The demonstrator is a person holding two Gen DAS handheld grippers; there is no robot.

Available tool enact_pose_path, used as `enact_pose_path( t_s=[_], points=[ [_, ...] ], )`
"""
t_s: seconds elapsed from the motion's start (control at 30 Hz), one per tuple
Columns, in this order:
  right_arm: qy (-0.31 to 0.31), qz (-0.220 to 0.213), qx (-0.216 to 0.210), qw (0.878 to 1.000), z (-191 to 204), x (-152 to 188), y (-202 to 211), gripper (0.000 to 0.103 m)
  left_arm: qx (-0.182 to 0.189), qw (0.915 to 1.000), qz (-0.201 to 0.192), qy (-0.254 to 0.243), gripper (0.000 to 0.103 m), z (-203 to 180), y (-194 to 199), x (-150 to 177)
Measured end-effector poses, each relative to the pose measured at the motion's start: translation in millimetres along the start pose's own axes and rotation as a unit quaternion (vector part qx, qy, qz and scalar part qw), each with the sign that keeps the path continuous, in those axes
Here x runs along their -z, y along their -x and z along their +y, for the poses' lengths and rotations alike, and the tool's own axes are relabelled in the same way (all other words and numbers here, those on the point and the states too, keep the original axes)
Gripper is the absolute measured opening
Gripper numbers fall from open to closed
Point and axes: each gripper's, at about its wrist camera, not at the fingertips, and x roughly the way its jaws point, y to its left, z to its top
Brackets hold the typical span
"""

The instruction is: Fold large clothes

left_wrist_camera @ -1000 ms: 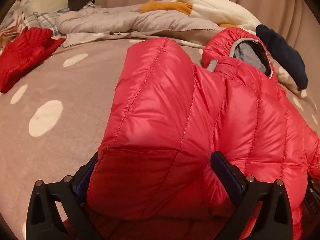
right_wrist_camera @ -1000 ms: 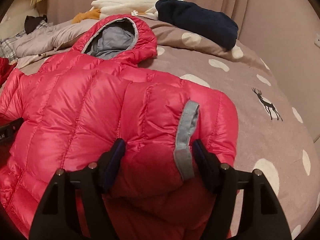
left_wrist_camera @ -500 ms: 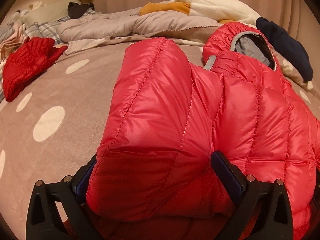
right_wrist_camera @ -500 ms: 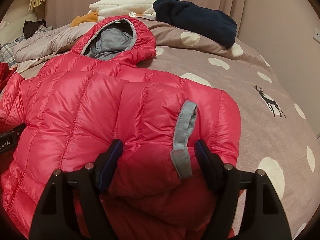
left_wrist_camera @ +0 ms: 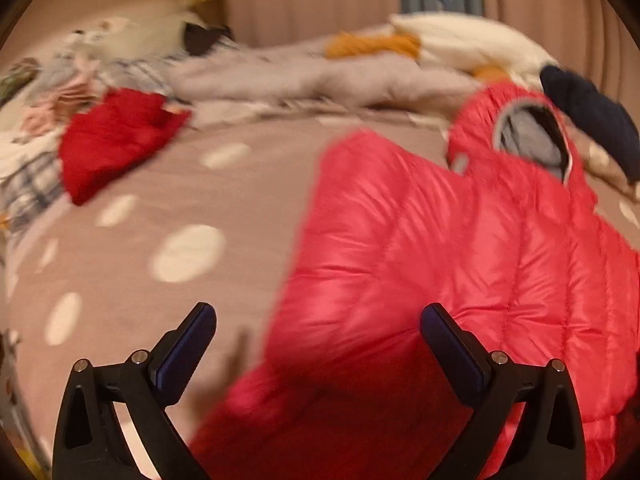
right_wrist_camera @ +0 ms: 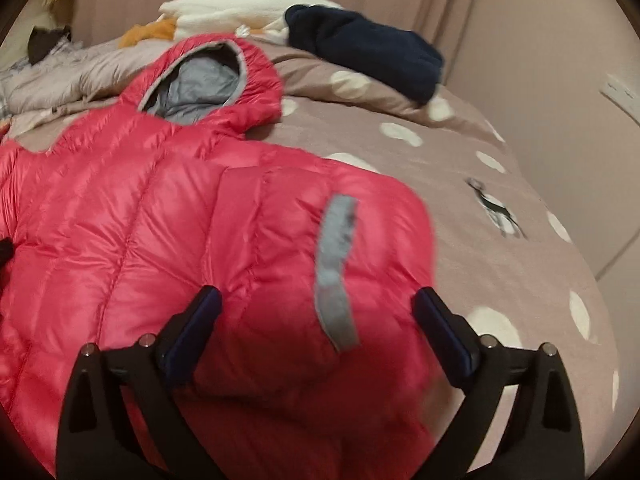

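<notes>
- Left gripper (left_wrist_camera: 318,354): fingers spread wide, nothing clamped; bare bedspread shows between the left pad and the jacket's edge. View blurred by motion.
- Right gripper (right_wrist_camera: 316,338): fingers spread wide, straddling the folded sleeve; whether the pads touch the fabric, I cannot tell.
- Red down jacket (right_wrist_camera: 120,220): lies flat on the bed, hood at the far end, both sleeves folded in over the body.
- Right sleeve (right_wrist_camera: 304,240): near right of the jacket, grey cuff tab (right_wrist_camera: 334,264) uppermost.
- Left sleeve (left_wrist_camera: 380,240): near left of the jacket, lying over the body.
- Step in hand, by judgement: sleeve fold finished, grippers letting go.
- Next move, by judgement: take the near hem at both corners and carry it toward the hood (right_wrist_camera: 208,76); puffy filling may spring back.
- Bedspread (left_wrist_camera: 180,200): taupe with pale dots.
- Red knit garment (left_wrist_camera: 116,140): far left.
- Navy garment (right_wrist_camera: 368,48): far right, beyond the hood.
</notes>
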Motion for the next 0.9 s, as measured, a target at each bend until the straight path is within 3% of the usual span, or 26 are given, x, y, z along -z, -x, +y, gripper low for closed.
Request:
enact_pose_path(
  t_s=[0.1,0.2,0.3,0.4,0.47,0.53,0.57,0.6,0.73,0.8,0.83,0.9],
  points=[
    [-0.051,-0.001,-0.033,0.998,-21,6,20,0.097,0.030,0.9989,-0.029,0.023,0.097,22,34,-7],
    [-0.087,0.011,-0.061,0.994,-39,1,36,0.097,0.019,0.9971,-0.053,0.051,0.097,43,64,-20],
    [-0.089,-0.013,-0.064,0.994,-48,-12,60,0.097,0.028,0.9926,-0.068,0.096,0.091,63,82,-34],
    [-0.070,-0.043,-0.062,0.995,-52,-40,87,0.098,0.014,0.9928,-0.048,0.109,0.076,76,84,-46],
    [-0.064,-0.049,-0.046,0.996,-52,-47,90,0.099,0.008,0.9937,-0.035,0.106,0.057,83,79,-53],
    [-0.051,-0.063,-0.023,0.996,-52,-63,94,0.100,-0.023,0.9914,-0.048,0.119,0.048,91,76,-56],
    [-0.047,-0.067,-0.032,0.996,-53,-71,94,0.101,-0.039,0.9901,-0.053,0.124,0.047,94,74,-58],
    [-0.045,-0.068,-0.046,0.996,-53,-81,91,0.101,-0.048,0.9891,-0.057,0.127,0.047,96,70,-60],
    [-0.058,-0.072,-0.084,0.992,-48,-131,68,0.101,-0.021,0.9865,-0.046,0.156,0.047,115,45,-71],
    [-0.048,-0.067,-0.087,0.993,-36,-158,45,0.103,-0.050,0.9792,-0.049,0.190,0.047,127,37,-74],
    [-0.038,-0.054,-0.087,0.994,-27,-171,28,0.103,-0.083,0.9721,-0.052,0.213,0.047,135,31,-75],
    [-0.023,-0.018,-0.081,0.996,-9,-195,-16,0.103,-0.104,0.9645,-0.044,0.239,0.047,146,17,-78]
  ],
)
